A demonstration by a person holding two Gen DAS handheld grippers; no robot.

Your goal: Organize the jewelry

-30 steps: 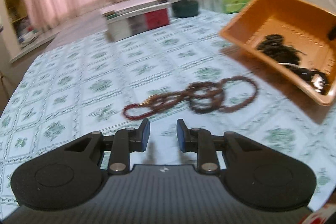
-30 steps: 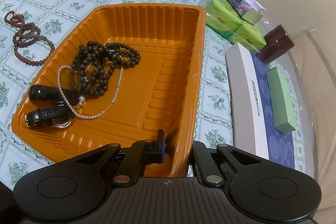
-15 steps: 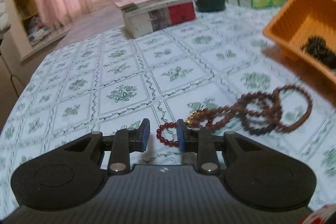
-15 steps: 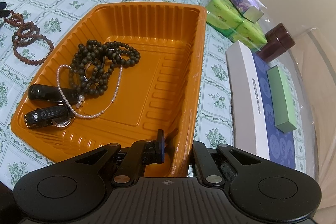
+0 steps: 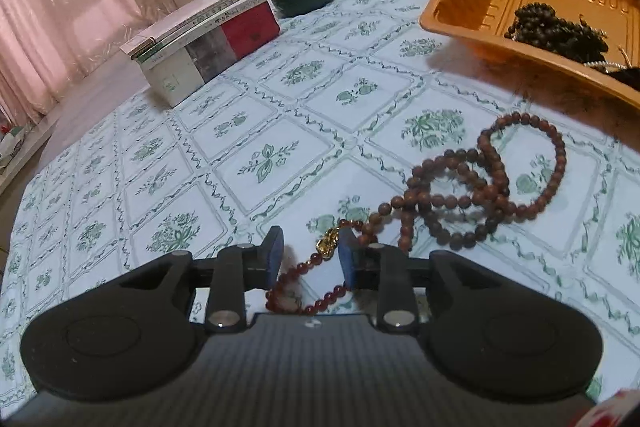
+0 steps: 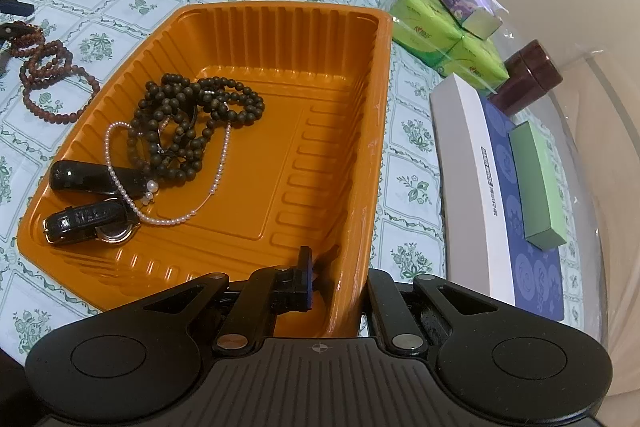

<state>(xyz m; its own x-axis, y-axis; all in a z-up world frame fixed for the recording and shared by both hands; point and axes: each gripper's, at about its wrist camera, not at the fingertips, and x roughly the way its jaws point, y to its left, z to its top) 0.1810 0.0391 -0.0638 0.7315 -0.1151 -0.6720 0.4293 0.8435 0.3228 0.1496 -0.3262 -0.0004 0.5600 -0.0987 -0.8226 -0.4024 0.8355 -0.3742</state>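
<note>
- Jewelry left on the table is a red bead bracelet (image 5: 316, 283) with a gold charm (image 5: 329, 243), lying on the patterned tablecloth (image 5: 256, 163) just ahead of a tangle of brown wooden beads (image 5: 480, 187)
- The left gripper (image 5: 310, 253) sits low over the cloth with its fingers apart, one on each side of the red strand and charm; it is released and not yet pinching, placed, I judge, so that closing would catch the strand
- The orange tray (image 6: 376, 75) is the likely destination: it already holds dark beads (image 6: 192, 123), a pearl strand (image 6: 160, 203) and two black key fobs (image 6: 88, 219)
- The right gripper (image 6: 340, 291) straddles the tray's near corner wall, one finger inside and one outside, apparently clenched on the rim to steady the tray
</note>
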